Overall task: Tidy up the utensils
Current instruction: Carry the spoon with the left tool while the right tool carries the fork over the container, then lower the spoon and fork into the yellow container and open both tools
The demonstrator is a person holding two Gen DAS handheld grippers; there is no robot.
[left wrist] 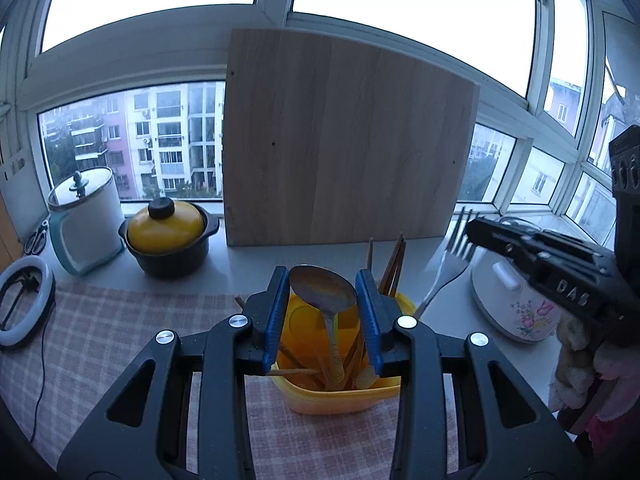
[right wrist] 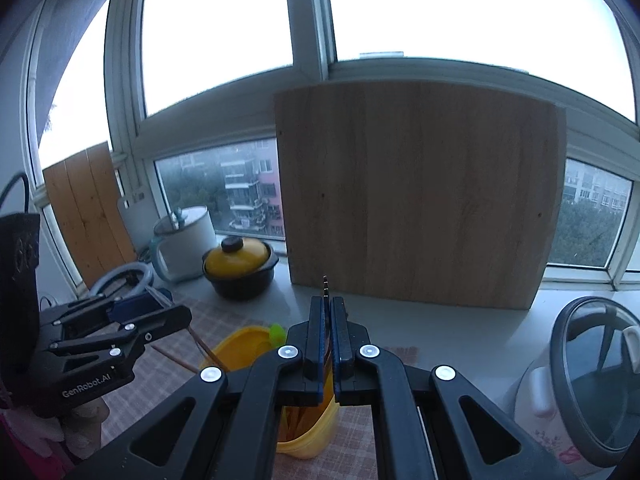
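Two grippers are what I'm steering here. My left gripper (left wrist: 322, 300) is pinching one metal spoon (left wrist: 323, 292) by its bowl, handle hanging down into the yellow utensil holder (left wrist: 332, 396) just below. My right gripper (right wrist: 327, 334) is pressed together on one fork (left wrist: 444, 276); in the left view its tines stick out past the fingers, over the bare strip of surface (left wrist: 256, 264) right of the holder.

I count one holder, standing at the right edge of the checked cloth (left wrist: 100, 340), with several wooden chopsticks (left wrist: 394, 260) leaning in it, too bunched to number.

Open room is narrow: a wooden board (left wrist: 340, 140) stands upright against the window just behind. To the left sit one yellow-lidded pot (left wrist: 168, 236), one white kettle (left wrist: 86, 216) and one ring light (left wrist: 24, 304); to the right, one white floral cooker (left wrist: 516, 304), near the fork.
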